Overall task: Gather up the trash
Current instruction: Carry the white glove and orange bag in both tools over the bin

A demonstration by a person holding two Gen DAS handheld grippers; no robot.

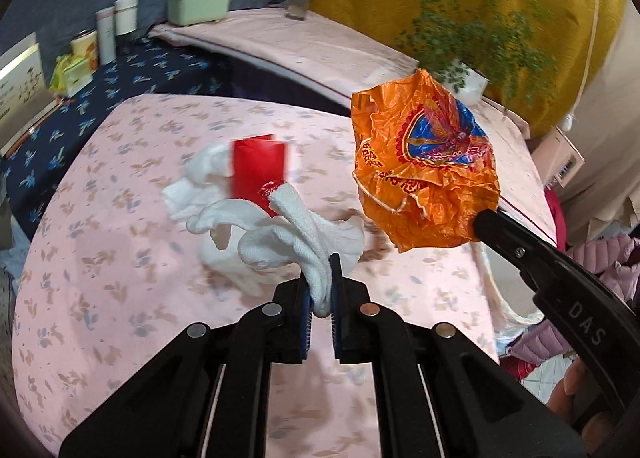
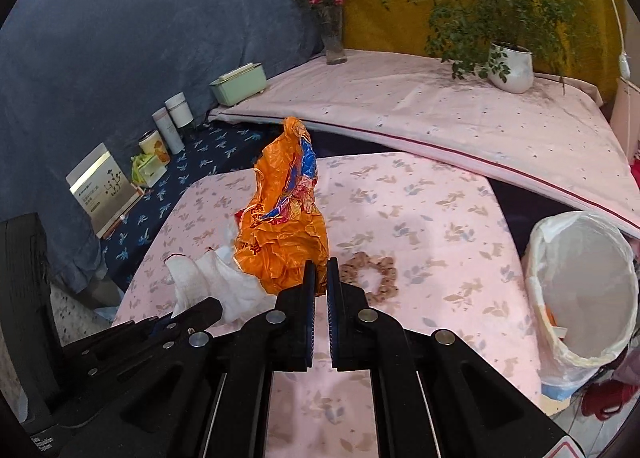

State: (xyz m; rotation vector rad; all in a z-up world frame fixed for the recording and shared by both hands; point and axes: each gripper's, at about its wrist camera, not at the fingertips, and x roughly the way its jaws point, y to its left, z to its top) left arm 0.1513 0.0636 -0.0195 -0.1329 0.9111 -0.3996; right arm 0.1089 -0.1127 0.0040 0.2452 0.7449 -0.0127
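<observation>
A: What does each gripper hold?
B: The left gripper (image 1: 323, 282) is clamped on a white knit glove (image 1: 296, 234), lifted over the pink floral tablecloth (image 1: 120, 258). The right gripper (image 2: 321, 278) pinches a crumpled orange wrapper (image 2: 286, 226).

A: Where is the bin?
B: The lined trash bin (image 2: 580, 298) stands beside the table's right edge; a scrunchie (image 2: 370, 272) lies on the cloth.

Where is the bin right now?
The bag-lined bin shows only in the right wrist view, at the far right, just off the floral table's right edge, past the scrunchie.
</observation>
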